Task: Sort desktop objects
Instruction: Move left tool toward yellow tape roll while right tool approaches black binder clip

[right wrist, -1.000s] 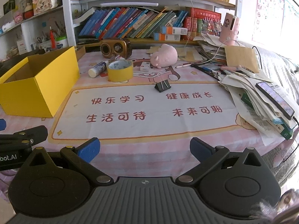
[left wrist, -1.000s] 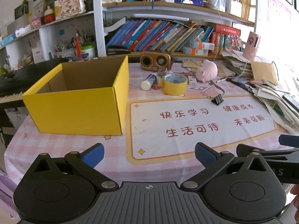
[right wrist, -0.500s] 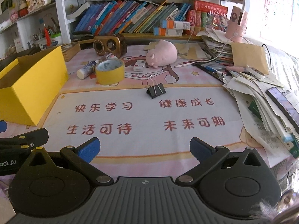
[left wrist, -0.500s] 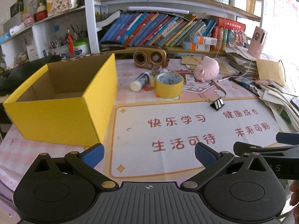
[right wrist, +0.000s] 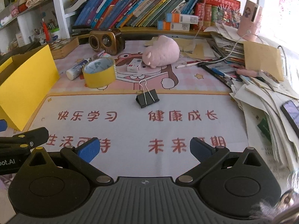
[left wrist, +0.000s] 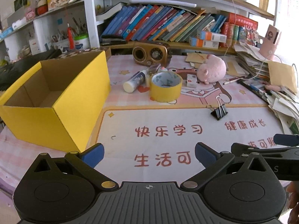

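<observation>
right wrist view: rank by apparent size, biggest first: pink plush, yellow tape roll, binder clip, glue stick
1. pink plush, clearly largest.
2. yellow tape roll, somewhat smaller than the plush though nearer the camera.
3-4. binder clip and glue stick: similar extent. The clip is nearer and the stick partly hidden behind the roll, so no ranking.

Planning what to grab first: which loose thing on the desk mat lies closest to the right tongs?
The black binder clip. It sits alone on the mat's white panel; the yellow tape roll lies farther back.

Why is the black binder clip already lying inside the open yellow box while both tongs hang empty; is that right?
Not quite. The black binder clip lies on the printed desk mat, not inside the open yellow box, as the right wrist view shows. Both tongs are empty.
</observation>
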Available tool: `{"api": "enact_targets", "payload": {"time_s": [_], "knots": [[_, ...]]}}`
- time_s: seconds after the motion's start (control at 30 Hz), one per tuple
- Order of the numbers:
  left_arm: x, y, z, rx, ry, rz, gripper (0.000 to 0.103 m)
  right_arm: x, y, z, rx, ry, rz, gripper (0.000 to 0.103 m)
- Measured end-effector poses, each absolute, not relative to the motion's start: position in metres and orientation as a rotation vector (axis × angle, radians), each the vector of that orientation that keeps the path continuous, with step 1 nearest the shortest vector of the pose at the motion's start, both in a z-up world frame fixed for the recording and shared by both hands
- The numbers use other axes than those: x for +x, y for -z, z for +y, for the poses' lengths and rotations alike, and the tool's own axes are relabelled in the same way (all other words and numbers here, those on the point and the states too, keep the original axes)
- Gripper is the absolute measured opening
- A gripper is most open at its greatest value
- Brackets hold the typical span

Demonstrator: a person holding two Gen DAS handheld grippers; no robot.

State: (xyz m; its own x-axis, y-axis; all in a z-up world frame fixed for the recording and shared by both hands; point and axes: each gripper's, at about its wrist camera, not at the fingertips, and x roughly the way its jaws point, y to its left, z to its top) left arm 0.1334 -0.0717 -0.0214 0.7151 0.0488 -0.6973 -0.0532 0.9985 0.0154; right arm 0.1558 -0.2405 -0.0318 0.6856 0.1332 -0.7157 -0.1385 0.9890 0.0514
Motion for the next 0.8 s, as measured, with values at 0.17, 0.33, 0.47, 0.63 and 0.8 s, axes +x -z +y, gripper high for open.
{"api": "enact_targets", "payload": {"time_s": [0.17, 0.33, 0.47, 0.63, 0.8], "knots": [[0.144, 0.022, -0.081, -0.016, -0.095, 0.781, 0.103, 0.176, 0.037, -0.253, 0.021, -0.212, 0.820, 0.103], [0.155, 0.026, -0.087, -0.029, -0.127, 0.804, 0.103, 0.195, 0.043, -0.259, 0.021, -0.263, 0.847, 0.103], [0.165, 0.027, -0.095, -0.028, -0.136, 0.810, 0.103, 0.208, 0.046, -0.265, 0.027, -0.283, 0.852, 0.103], [0.178, 0.028, -0.102, -0.020, -0.135, 0.808, 0.103, 0.225, 0.048, -0.271, 0.013, -0.305, 0.843, 0.103], [0.193, 0.032, -0.106, -0.025, -0.128, 0.806, 0.103, 0.239, 0.049, -0.275, -0.045, -0.342, 0.786, 0.103]]}}
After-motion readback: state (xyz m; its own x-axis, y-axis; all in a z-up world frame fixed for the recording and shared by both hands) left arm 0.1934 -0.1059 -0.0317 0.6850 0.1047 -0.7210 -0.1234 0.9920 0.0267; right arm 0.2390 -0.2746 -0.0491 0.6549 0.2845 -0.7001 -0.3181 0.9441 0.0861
